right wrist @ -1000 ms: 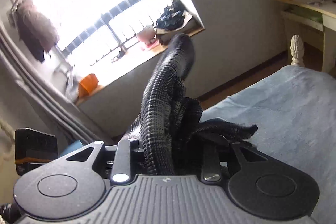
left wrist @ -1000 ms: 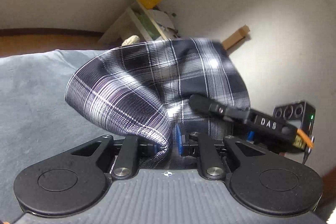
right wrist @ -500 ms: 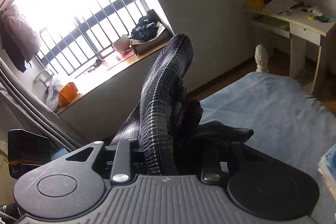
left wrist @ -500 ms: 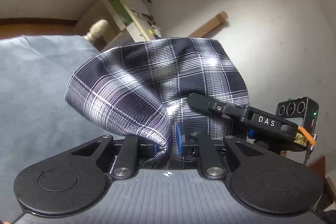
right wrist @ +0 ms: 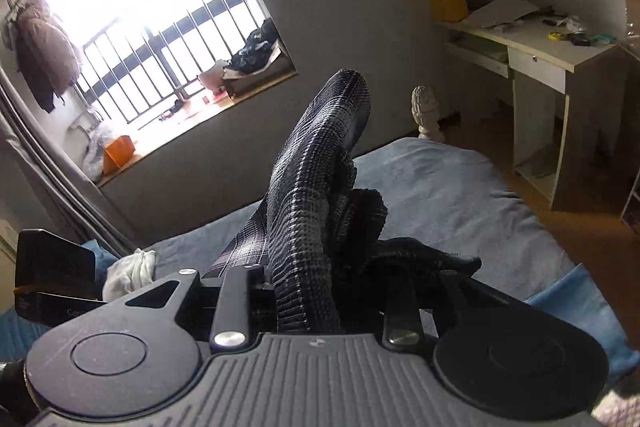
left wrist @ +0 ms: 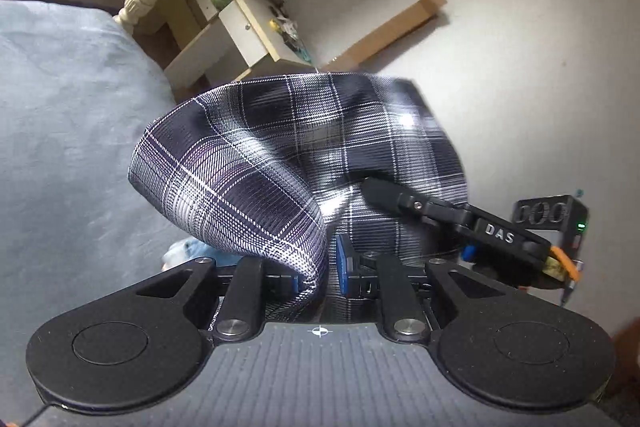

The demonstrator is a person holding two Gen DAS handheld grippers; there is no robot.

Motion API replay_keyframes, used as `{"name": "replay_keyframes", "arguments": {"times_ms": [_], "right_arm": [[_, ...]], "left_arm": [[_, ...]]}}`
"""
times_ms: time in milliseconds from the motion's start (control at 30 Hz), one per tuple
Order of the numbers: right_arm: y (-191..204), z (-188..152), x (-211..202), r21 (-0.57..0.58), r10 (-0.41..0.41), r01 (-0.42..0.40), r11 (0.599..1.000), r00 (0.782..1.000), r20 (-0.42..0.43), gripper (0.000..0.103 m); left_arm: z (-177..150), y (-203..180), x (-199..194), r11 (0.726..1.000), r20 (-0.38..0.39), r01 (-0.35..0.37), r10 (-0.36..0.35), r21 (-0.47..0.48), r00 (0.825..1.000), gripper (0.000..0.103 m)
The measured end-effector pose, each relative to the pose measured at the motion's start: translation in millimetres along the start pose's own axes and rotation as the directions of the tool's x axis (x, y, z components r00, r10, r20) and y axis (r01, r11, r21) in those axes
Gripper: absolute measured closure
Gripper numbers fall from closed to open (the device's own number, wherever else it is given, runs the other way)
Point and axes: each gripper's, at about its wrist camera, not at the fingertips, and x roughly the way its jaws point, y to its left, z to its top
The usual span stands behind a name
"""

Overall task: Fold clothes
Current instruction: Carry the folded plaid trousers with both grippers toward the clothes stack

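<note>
I'm pinching the plaid shirt [left wrist: 304, 163] in both the left claw [left wrist: 318, 273] and right claw [right wrist: 320, 301] over the bed [right wrist: 440, 183]. The right is gripping a thick bunch. It's risking slipping out and dropping crooked.

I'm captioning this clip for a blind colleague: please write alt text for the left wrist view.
The left gripper is shut on a fold of dark plaid cloth that billows up in front of the camera, while the right gripper holds the same cloth from the right. Behind lie a blue bedspread and a cluttered cream desk.
</note>
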Motion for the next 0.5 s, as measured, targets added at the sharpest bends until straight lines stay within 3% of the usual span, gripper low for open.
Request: {"name": "replay_keyframes", "arguments": {"times_ms": [133, 267, 500], "right_arm": [[-97, -4, -1, 0.089, 0.099, -0.1, 0.991, 0.995, 0.01, 0.071], [-171, -15, 8, 0.16, 0.134, -0.128, 0.979, 0.99, -0.031, 0.071], [-244, -33, 44, 0.262, 0.217, -0.18, 0.948, 0.969, -0.118, 0.071]], "left_arm": [[-9, -1, 54, 0.999, 0.0, -0.033, 0.033, -0.042, 0.999, 0.088], [-19, 7, 95, 0.994, -0.045, -0.075, 0.072, -0.077, 0.996, 0.088], [-26, 26, 136, 0.977, -0.123, -0.155, 0.137, -0.147, 0.983, 0.088]]}}
